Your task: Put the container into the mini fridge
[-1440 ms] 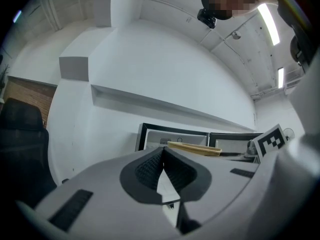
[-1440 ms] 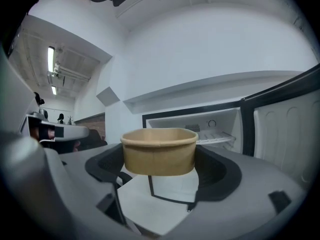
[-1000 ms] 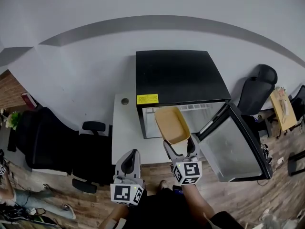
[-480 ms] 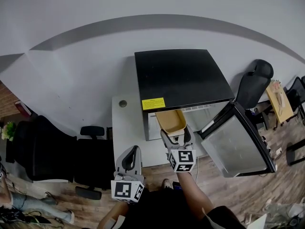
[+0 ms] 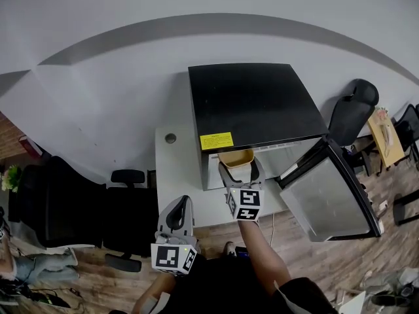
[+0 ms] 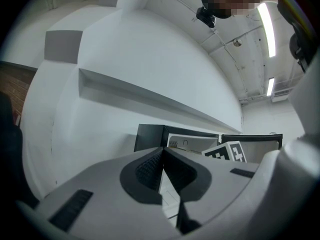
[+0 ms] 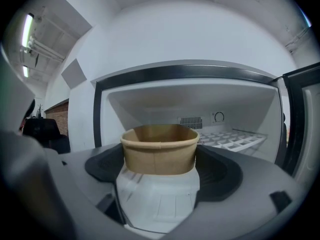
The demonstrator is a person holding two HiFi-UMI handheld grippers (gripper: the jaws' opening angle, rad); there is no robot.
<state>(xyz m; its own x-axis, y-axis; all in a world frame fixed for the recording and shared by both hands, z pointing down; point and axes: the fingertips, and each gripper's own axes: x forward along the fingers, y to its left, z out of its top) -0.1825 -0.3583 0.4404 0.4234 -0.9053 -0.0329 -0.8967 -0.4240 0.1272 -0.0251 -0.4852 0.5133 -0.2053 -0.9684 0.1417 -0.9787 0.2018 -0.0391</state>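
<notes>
A tan paper container (image 7: 160, 149) is clamped between the jaws of my right gripper (image 7: 159, 156), which is shut on it. In the head view the container (image 5: 236, 157) is partly under the top edge of the black mini fridge (image 5: 252, 103), at its open front, with the right gripper (image 5: 239, 172) just before the opening. The fridge's white inside (image 7: 200, 109) with a wire shelf (image 7: 231, 138) fills the right gripper view. The fridge door (image 5: 332, 191) hangs open to the right. My left gripper (image 5: 177, 222) is shut and empty, held low at the left, jaws (image 6: 165, 174) touching.
The fridge stands on a white table (image 5: 177, 182) against a white wall. Black office chairs stand at the left (image 5: 65, 201) and at the right (image 5: 352, 113) behind the door. A wooden floor lies below. A small round hole (image 5: 171, 138) is in the tabletop.
My right gripper has carried the container forward, from in front of the fridge to its opening; less of the container shows now. The left gripper has stayed low and shut.
</notes>
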